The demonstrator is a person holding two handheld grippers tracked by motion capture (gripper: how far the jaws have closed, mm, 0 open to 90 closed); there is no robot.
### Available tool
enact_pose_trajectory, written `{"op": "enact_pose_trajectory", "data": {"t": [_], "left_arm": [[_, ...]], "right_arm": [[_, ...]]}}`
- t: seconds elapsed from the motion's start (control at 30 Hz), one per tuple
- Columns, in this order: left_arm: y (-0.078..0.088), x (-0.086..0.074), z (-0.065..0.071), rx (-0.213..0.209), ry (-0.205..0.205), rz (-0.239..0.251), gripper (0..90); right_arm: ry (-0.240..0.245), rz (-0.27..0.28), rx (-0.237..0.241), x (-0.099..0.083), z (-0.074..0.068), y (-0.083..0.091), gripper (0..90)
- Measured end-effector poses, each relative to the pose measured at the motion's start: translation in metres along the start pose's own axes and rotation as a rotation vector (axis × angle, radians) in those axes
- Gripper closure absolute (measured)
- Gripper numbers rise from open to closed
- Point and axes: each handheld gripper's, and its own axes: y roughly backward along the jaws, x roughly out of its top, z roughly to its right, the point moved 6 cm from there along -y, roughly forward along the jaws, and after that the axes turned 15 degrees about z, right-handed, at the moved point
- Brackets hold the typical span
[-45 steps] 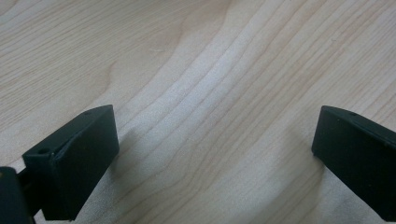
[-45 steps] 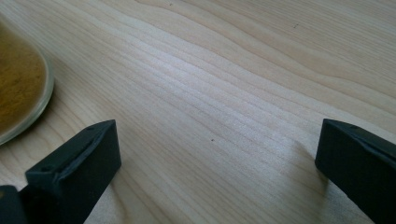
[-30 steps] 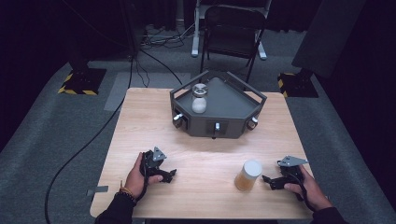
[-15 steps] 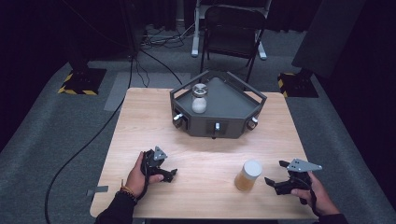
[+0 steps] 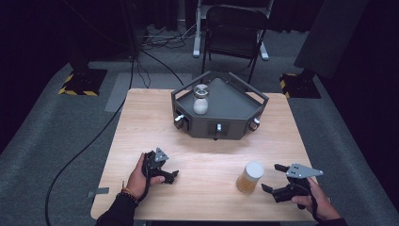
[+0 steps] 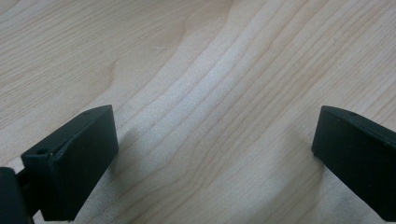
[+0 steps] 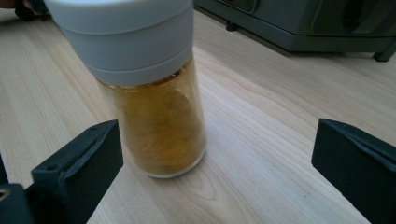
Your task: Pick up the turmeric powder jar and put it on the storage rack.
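My right gripper [image 5: 271, 178] is spread wide, empty — the amber jar [image 5: 249, 177] with its white lid stands upright just beside it, not touching. My left gripper [image 5: 170, 176] is also spread, over bare tabletop [image 5: 141, 117]. Farther back — a grey tray [image 5: 235, 127] holding a white bottle [image 5: 201, 99].

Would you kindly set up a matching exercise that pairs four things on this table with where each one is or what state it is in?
Things:
1. amber jar
2. white bottle
3. left claw
4. right claw

Places or states:
A. stands inside the grey tray
B. open, over bare wood of the table
C. open, pointing at the amber jar
D. upright on the table, white lid on, between the two claws

Pairs: 1-D, 2-A, 3-B, 4-C
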Motion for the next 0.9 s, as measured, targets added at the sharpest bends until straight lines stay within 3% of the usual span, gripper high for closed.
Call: {"op": "enact_pose_trajectory", "data": {"t": [0.17, 0.27, 0.47, 0.9], "left_arm": [[0.0, 0.0, 0.0, 0.0, 0.0, -0.001, 0.0], [0.0, 0.0, 0.0, 0.0, 0.0, 0.0, 0.0], [0.0, 0.0, 0.0, 0.0, 0.0, 0.0, 0.0], [0.0, 0.0, 0.0, 0.0, 0.0, -0.001, 0.0]], "right_arm": [[-0.007, -0.001, 0.035, 0.001, -0.003, -0.007, 1.9], [-0.035, 0.01, 0.044, 0.0, -0.002, -0.01, 1.9], [-0.026, 0.006, 0.059, 0.0, -0.009, -0.019, 3.5], [-0.033, 0.061, 0.037, -0.002, -0.023, -0.036, 13.6]]}}
